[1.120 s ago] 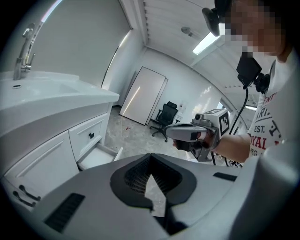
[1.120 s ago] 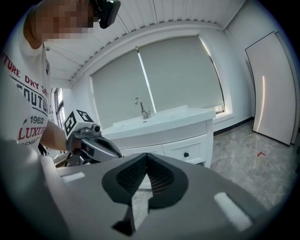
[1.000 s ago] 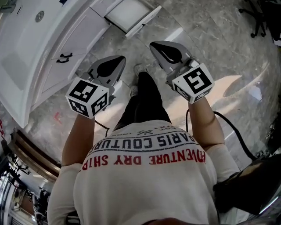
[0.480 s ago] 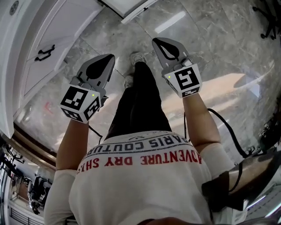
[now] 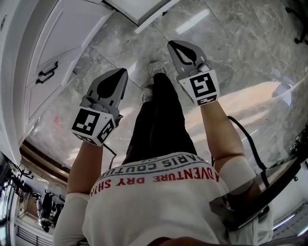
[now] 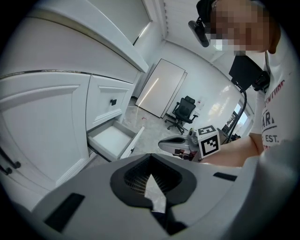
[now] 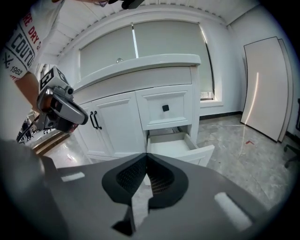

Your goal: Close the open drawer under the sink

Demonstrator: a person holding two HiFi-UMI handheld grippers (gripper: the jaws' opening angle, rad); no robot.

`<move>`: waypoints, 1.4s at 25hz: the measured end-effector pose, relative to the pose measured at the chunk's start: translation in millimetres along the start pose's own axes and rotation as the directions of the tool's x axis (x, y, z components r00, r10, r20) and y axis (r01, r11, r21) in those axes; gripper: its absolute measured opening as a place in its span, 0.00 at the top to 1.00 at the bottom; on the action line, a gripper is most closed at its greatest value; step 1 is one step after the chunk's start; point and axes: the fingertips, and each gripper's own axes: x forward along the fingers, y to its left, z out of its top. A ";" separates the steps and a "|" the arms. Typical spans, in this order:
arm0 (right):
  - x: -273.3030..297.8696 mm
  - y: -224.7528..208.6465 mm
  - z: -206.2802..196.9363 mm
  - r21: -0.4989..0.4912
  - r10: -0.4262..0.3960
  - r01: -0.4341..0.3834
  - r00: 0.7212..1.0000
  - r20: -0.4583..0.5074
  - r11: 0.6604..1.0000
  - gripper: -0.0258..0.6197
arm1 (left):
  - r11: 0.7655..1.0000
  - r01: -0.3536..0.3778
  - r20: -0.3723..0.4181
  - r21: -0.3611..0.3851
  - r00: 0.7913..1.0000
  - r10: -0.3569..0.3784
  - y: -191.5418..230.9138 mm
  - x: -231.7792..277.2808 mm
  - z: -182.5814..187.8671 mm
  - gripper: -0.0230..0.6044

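The open white drawer sticks out of the vanity cabinet at the top edge of the head view. It is empty inside and shows in the left gripper view and the right gripper view. My left gripper hangs over the marble floor, shut with nothing in it, well short of the drawer. My right gripper is also shut and empty, beside the person's leg, pointing toward the drawer. Each gripper shows in the other's view: the right gripper and the left gripper.
Black door handles sit on the cabinet doors left of the drawer. A shut upper drawer lies above the open one. The person's shoes stand between the grippers. An office chair, a leaning white board and a black cable lie farther off.
In the head view the drawer and cabinet have slid toward the top and left edges. Both grippers stay shut and keep about the same spacing over the floor.
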 end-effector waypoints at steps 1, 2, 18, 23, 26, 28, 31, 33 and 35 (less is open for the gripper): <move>5.9 -2.7 -0.4 -0.011 -0.001 0.001 1.000 0.000 1.000 0.96 | 1.000 0.001 -0.006 0.005 1.000 -0.001 0.0 2.3 -0.7 0.96; 12.7 -6.4 -1.0 -0.019 -0.004 0.004 1.000 0.001 1.000 0.96 | 1.000 0.002 -0.012 0.012 1.000 -0.002 0.3 5.0 -0.6 0.96; 118.8 -47.1 -52.5 -0.013 -0.062 0.061 0.992 -0.109 0.998 0.96 | 0.999 -0.014 -0.040 -0.036 0.999 0.013 34.2 31.8 -13.3 0.96; 128.9 -49.7 -50.1 0.015 -0.065 0.067 0.992 -0.112 0.998 0.96 | 0.998 -0.023 -0.021 -0.064 1.000 0.022 39.4 34.5 -5.3 0.96; 129.8 -49.6 -49.4 0.025 -0.067 0.070 0.992 -0.107 0.997 0.96 | 0.997 -0.028 -0.024 -0.067 0.999 0.026 43.0 33.0 -2.5 0.96; 130.0 -49.3 -49.1 0.015 -0.066 0.068 0.992 -0.107 0.998 0.96 | 0.997 -0.031 -0.023 -0.077 0.999 0.029 45.6 32.3 -4.5 0.96; 132.3 -49.5 -47.9 0.008 -0.064 0.065 0.993 -0.102 0.998 0.96 | 0.996 -0.027 -0.017 -0.082 1.000 0.026 47.6 32.4 -9.1 0.96; 134.5 -49.2 -46.2 0.008 -0.063 0.064 0.993 -0.101 0.998 0.96 | 0.996 -0.028 -0.023 -0.083 0.999 0.026 48.0 32.4 -8.7 0.96; 136.7 -49.3 -44.3 0.010 -0.061 0.063 0.993 -0.100 0.998 0.96 | 0.996 -0.029 -0.026 -0.084 0.999 0.027 48.8 32.5 -8.0 0.96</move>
